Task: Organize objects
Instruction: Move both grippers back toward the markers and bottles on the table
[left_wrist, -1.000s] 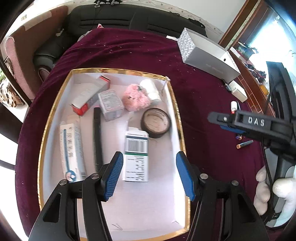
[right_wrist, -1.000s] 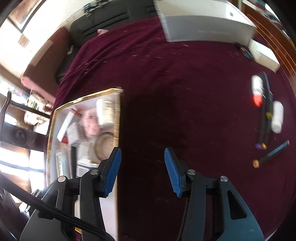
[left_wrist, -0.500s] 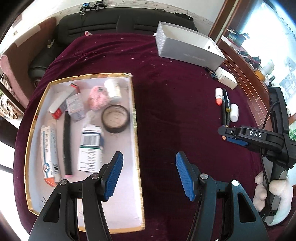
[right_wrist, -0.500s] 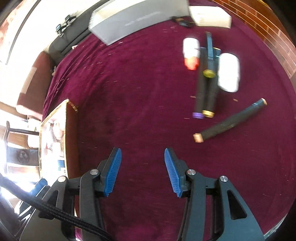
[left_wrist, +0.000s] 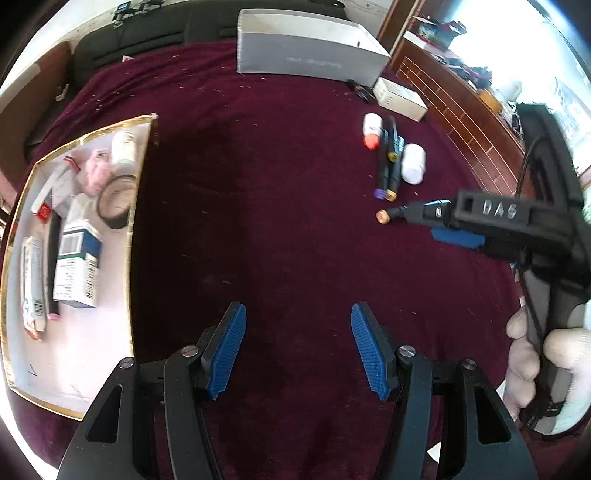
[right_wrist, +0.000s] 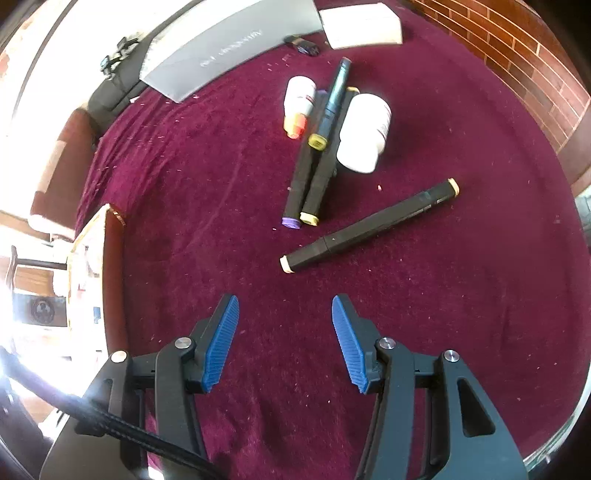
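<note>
My right gripper (right_wrist: 284, 343) hangs over bare maroon cloth, its jaws opening with nothing between them. Just ahead of it a lone black marker (right_wrist: 369, 226) lies slanted on the surface (right_wrist: 461, 295). Beyond that, three more markers (right_wrist: 314, 158) lie bunched together, a white bottle with an orange cap (right_wrist: 298, 107) on their left and a plain white bottle (right_wrist: 364, 133) touching them on the right. My left gripper (left_wrist: 297, 350) is also apart and empty, pointing down at the cloth between the loose items and the gold-rimmed tray (left_wrist: 131, 236). That tray, off to the left, holds boxes, a pink fuzzy thing and a roll of tape. A grey box (left_wrist: 310, 55) sits at the far edge.
</note>
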